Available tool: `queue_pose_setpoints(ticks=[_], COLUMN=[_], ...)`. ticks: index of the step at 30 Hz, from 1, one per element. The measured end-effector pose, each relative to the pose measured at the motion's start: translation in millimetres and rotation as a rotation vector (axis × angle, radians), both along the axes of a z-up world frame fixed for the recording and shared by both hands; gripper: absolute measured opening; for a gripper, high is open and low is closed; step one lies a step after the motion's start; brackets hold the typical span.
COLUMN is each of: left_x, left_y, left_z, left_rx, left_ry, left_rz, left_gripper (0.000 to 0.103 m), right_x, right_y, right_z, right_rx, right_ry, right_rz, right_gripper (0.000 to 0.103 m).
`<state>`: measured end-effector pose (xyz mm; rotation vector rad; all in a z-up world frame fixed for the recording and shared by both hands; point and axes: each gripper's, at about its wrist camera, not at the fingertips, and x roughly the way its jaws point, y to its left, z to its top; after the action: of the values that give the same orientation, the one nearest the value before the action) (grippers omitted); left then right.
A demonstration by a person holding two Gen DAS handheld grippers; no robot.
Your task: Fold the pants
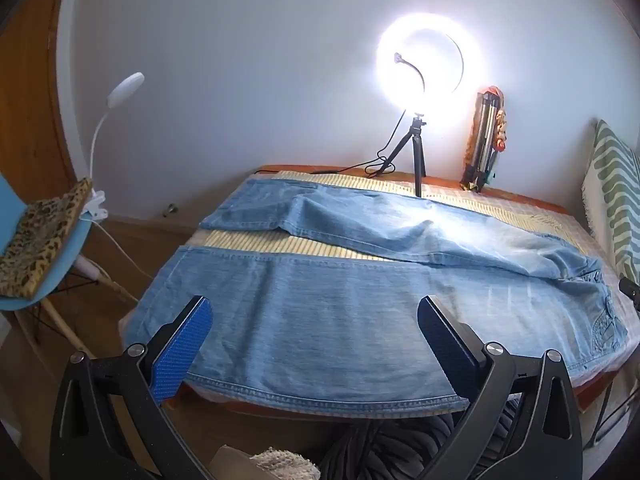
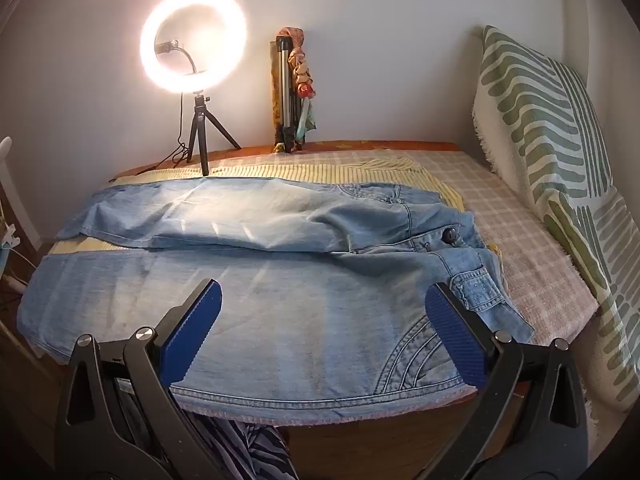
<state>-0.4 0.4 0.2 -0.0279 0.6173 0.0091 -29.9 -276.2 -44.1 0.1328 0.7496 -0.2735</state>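
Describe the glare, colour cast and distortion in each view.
Left wrist view: the lit ring light on its black tripod blows out to white, washing the light blue denim pants near it; cool cast. Right wrist view: the same light glows warmer; bright streaks cross the pants. Both views bend straight edges, fisheye.

No legible txt anywhere.
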Motion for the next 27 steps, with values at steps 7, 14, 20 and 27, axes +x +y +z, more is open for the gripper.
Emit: queue_pose_setpoints(ticks=[7, 14, 20, 27], left_x=[-2, -3, -3, -1], left_y=[2, -5, -5, -3], left_z=[4, 9, 6, 5], left_rx=[-0.009, 0.006, 0.003, -0.004], left_ry=[-0.006, -0.013, -0.012, -0.009], left_rz=[-0.008, -0.014, -0.013, -0.011], left_gripper=[0.102, 0.102, 0.102, 0.102], right_x=[-3, -5, -2, -1], right_y=[-2, -4, 2, 4], right_z=[2, 0, 2, 0], right_rx=[0.009, 0.025, 0.021, 0.023], right_ry=[-0.017, -0.024, -0.016, -0.015], right_rz=[-0.004, -0.003, 0.006, 0.014], right_gripper=[0.103, 0.103, 0.103, 0.103])
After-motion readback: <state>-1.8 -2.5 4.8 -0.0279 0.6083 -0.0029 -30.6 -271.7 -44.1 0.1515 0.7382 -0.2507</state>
